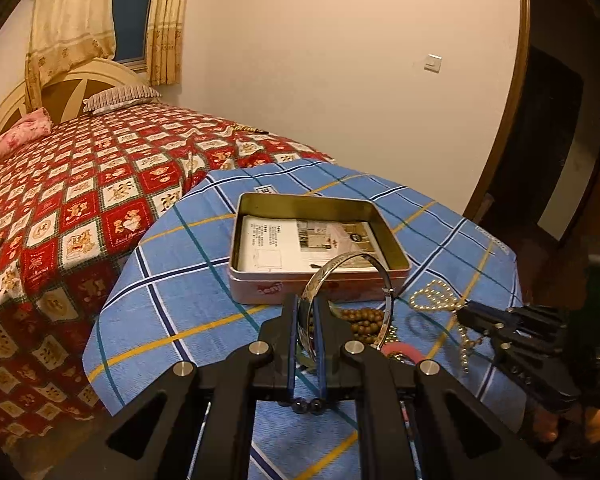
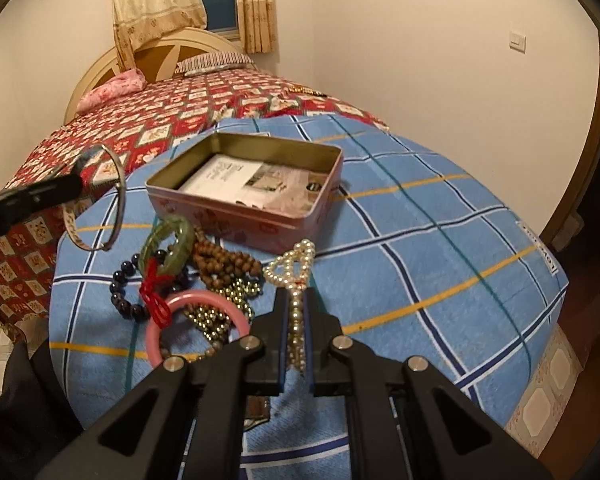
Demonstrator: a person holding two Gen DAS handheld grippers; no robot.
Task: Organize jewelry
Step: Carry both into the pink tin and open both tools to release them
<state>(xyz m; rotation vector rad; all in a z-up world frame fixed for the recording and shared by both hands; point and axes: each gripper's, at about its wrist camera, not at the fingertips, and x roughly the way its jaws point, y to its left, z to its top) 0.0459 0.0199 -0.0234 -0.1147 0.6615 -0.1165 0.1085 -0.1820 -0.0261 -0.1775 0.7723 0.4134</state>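
Observation:
My left gripper [image 1: 306, 306] is shut on a silver bangle [image 1: 342, 266] and holds it upright just in front of the open pink tin [image 1: 260, 284]; the bangle also shows in the right wrist view [image 2: 118, 200]. My right gripper [image 2: 297, 300] is shut on a pearl necklace [image 2: 294, 262], which trails on the blue checked cloth [image 2: 420, 260]. Left of it lie a green jade bangle [image 2: 184, 236], a pink ring bangle [image 2: 156, 332], a dark bead bracelet [image 2: 118, 284], brown wooden beads [image 2: 228, 264] and gold beads [image 2: 216, 316]. The tin [image 2: 236, 216] holds a printed card.
The cloth covers a small table beside a bed with a red patterned quilt [image 1: 80, 184]. A dark doorway [image 1: 556, 140] is at the right. Tiled floor [image 2: 540, 400] shows past the table's right edge.

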